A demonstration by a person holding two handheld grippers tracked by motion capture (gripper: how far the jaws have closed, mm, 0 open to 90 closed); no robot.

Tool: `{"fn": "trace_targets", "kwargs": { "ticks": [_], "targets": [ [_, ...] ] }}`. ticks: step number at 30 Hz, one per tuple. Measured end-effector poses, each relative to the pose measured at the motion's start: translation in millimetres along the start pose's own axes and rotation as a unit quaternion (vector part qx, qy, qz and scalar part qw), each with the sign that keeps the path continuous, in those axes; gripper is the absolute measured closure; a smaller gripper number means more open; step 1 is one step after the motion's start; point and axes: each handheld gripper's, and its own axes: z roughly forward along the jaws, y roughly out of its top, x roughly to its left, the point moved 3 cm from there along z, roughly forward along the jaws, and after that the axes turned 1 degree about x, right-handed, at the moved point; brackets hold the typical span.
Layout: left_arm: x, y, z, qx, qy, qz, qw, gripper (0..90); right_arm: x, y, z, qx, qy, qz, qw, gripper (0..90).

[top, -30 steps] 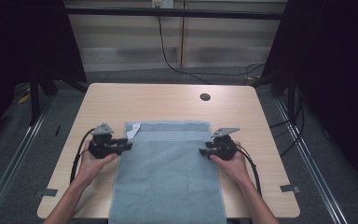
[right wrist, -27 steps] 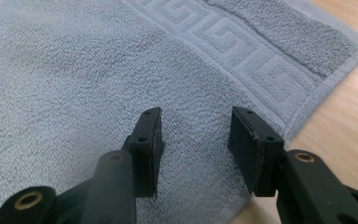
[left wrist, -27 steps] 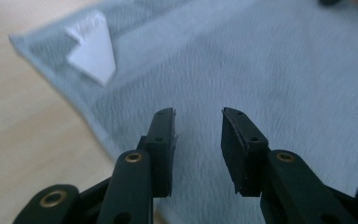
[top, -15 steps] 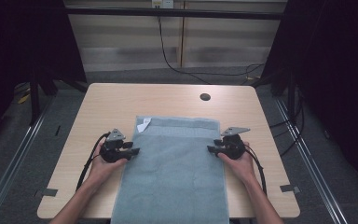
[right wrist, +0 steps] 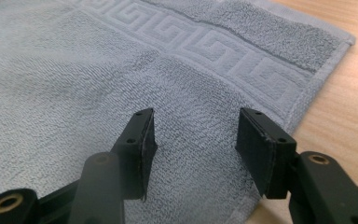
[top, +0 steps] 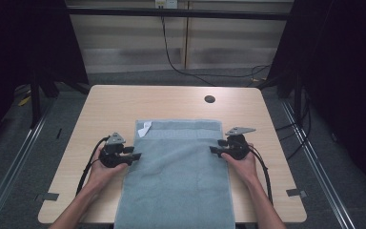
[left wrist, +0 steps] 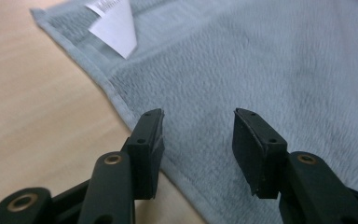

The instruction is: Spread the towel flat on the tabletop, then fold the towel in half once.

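Note:
A grey-blue towel (top: 176, 171) lies spread flat on the wooden table (top: 171, 102), with its near end over the front edge. A white label (top: 144, 128) sits at its far left corner. My left gripper (top: 136, 156) is at the towel's left edge, open. In the left gripper view the gripper (left wrist: 198, 116) hovers over the hem (left wrist: 116, 100), the label (left wrist: 114, 23) beyond it. My right gripper (top: 212, 150) is at the right edge, open over the towel (right wrist: 74, 93) near its patterned border (right wrist: 205, 42). Both pairs of jaws have just been opening, with no cloth pinched between them.
A dark round hole (top: 209, 99) sits in the tabletop beyond the towel. Bare wood (top: 100, 109) lies to the left, right and far side of the towel. Black cables (top: 88, 167) trail from both grippers toward the person. Dark floor and rails surround the table.
Both hands have shifted slightly toward the near side along the towel's edges. The towel's far edge has settled flat and the jaws stand wider.

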Motion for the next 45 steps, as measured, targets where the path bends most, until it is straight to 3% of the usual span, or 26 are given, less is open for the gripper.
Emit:
{"fn": "trace_targets", "kwargs": {
  "ticks": [3, 7, 9, 10, 12, 14, 15, 16, 21, 23, 25, 31, 33, 37, 40, 43, 45],
  "targets": [
    [7.2, 11.1, 1.3, -0.018, -0.001, -0.017, 0.9997, 51.4, 3.0, 2.3, -2.8, -0.005, 0.003, -0.004, 1.0000, 47.8],
    [11.6, 23.0, 13.2, -0.020, 0.003, -0.020, 0.9996, 50.3, 4.8, 3.8, -1.0, -0.005, 0.003, -0.008, 1.0000, 47.8],
    [13.2, 27.3, 21.0, -0.014, 0.007, -0.017, 0.9997, 50.1, 3.0, 4.2, 0.8, -0.004, -0.002, -0.003, 1.0000, 47.4],
    [13.0, 28.5, 25.5, -0.007, 0.019, -0.009, 0.9998, 49.7, 2.1, 4.8, 1.7, -0.004, -0.003, -0.003, 1.0000, 47.3],
    [11.4, 27.5, 33.7, -0.004, 0.008, -0.014, 0.9999, 49.1, 1.2, 6.2, 2.5, -0.006, -0.003, 0.000, 1.0000, 47.2],
    [10.4, 25.3, 38.4, 0.002, 0.019, 0.004, 0.9998, 49.5, 1.4, 6.8, 3.9, -0.002, -0.002, -0.001, 1.0000, 47.0],
    [10.4, 25.1, 37.8, 0.006, 0.016, 0.007, 0.9998, 49.4, 1.7, 6.3, 4.5, 0.000, -0.001, -0.001, 1.0000, 47.0],
    [9.7, 25.0, 37.0, 0.004, 0.016, -0.004, 0.9999, 49.3, 2.2, 5.3, 5.3, 0.004, 0.001, -0.002, 1.0000, 46.8],
    [5.8, 15.9, 30.3, 0.003, 0.023, 0.034, 0.9991, 49.2, 8.6, -0.6, 6.7, 0.003, -0.004, -0.009, 0.9999, 46.1],
    [5.1, 14.1, 26.8, 0.007, 0.016, 0.025, 0.9995, 51.4, 14.8, -2.3, 6.4, 0.007, -0.009, -0.025, 0.9996, 45.7],
    [3.7, 8.1, 22.5, -0.005, 0.005, 0.012, 0.9999, 53.3, 22.1, -4.3, 5.9, 0.010, -0.011, -0.040, 0.9991, 45.7],
    [-7.2, -6.4, 5.3, 0.004, -0.003, 0.024, 0.9997, 55.1, 32.6, -13.5, -3.2, 0.009, 0.023, -0.042, 0.9988, 45.9],
    [-11.2, -11.5, -1.1, 0.010, -0.014, 0.014, 0.9997, 55.1, 33.2, -16.4, -8.1, 0.015, 0.037, -0.036, 0.9986, 46.1],
    [-18.4, -21.8, -12.2, 0.012, -0.020, 0.023, 0.9994, 55.1, 40.7, -25.0, -15.6, 0.011, 0.039, -0.051, 0.9979, 45.8],
    [-22.4, -26.0, -16.7, 0.014, -0.019, 0.024, 0.9994, 55.1, 49.4, -29.9, -20.8, 0.020, 0.032, -0.076, 0.9964, 45.8],
    [-26.3, -27.4, -18.9, 0.021, -0.008, 0.042, 0.9989, 54.9, 56.5, -34.4, -26.1, 0.025, 0.034, -0.079, 0.9959, 45.8],
    [-30.8, -29.5, -19.8, 0.018, -0.017, 0.031, 0.9992, 54.8, 60.2, -38.1, -31.4, 0.031, 0.037, -0.073, 0.9961, 45.9]
  ]
}}
